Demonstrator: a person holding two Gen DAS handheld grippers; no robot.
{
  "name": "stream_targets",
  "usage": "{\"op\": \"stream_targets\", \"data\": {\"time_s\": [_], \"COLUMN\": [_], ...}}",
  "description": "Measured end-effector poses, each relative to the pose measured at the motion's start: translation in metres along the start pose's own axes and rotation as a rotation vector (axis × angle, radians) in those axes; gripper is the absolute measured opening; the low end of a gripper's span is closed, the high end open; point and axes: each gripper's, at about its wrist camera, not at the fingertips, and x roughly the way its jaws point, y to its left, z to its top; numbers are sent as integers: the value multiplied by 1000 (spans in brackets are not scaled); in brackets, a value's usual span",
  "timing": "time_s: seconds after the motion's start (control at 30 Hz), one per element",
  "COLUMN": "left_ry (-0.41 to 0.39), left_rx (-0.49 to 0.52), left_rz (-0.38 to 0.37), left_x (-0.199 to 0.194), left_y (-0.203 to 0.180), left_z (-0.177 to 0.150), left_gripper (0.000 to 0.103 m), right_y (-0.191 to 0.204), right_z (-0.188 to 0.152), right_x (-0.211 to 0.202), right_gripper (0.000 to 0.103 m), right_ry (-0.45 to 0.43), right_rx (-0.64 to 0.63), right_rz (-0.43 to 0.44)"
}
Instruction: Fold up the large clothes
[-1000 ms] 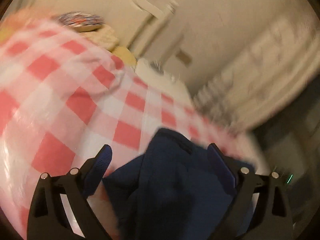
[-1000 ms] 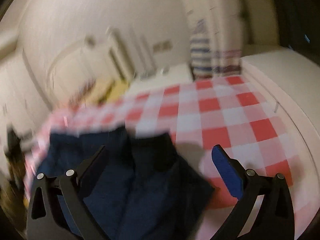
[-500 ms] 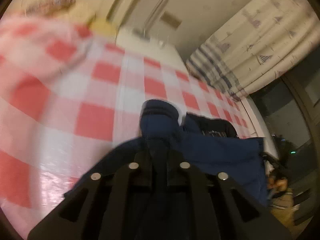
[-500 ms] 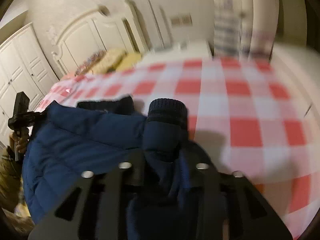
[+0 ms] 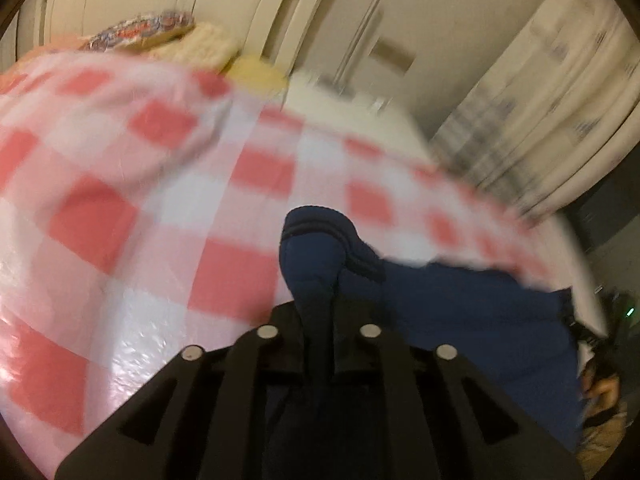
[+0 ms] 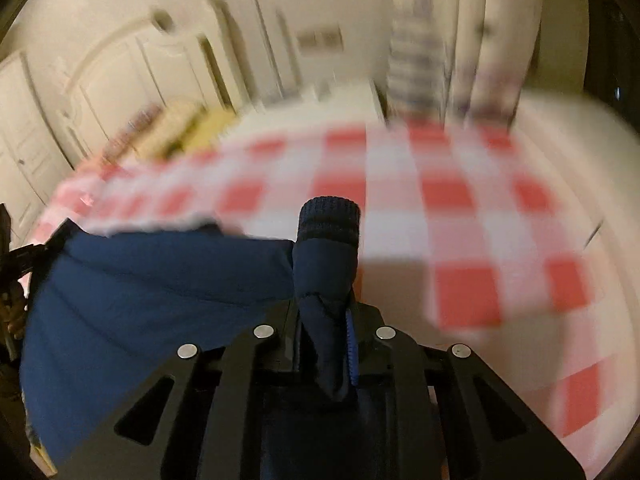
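Both tongs, left (image 5: 320, 320) and right (image 6: 326, 320), are clamped on a sleeve each of the navy jacket (image 6: 152, 280), cuffs poking forward. We've got it hanging above the checked bed (image 6: 460, 240), probably so it spreads flat for folding.

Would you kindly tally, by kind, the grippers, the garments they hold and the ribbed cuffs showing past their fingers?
Grippers: 2, the left gripper and the right gripper, each shut on a sleeve.
Garments: 1, the navy jacket, over the red-checked cover.
Ribbed cuffs: 2, the left cuff and the right cuff.
Total: 5
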Motion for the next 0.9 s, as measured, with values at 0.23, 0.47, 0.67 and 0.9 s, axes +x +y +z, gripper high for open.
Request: {"op": "stream_targets", "data": {"time_s": [0.23,0.47,0.67,0.9], "left_ry": [-42,-333,-246,-95], "left_rx": [-23,136,467,463], "left_rz": [117,208,265,216], "left_x": [-8,-86,-69,-11], "left_y": [8,-39,-153,-185], "left_z": [-5,-5,-14,-4], "left_gripper": [61,99,100,100], "right_y": [-19,-1,96,154], "right_z": [-7,1,17,22], "right_x": [3,-64,-63,-6], "right_gripper": [41,98,73,44], "right_ry": [9,-129,-142,-51], "right_rx": [89,95,-99,-212], "right_rz": [-13,-13,27,-32]}}
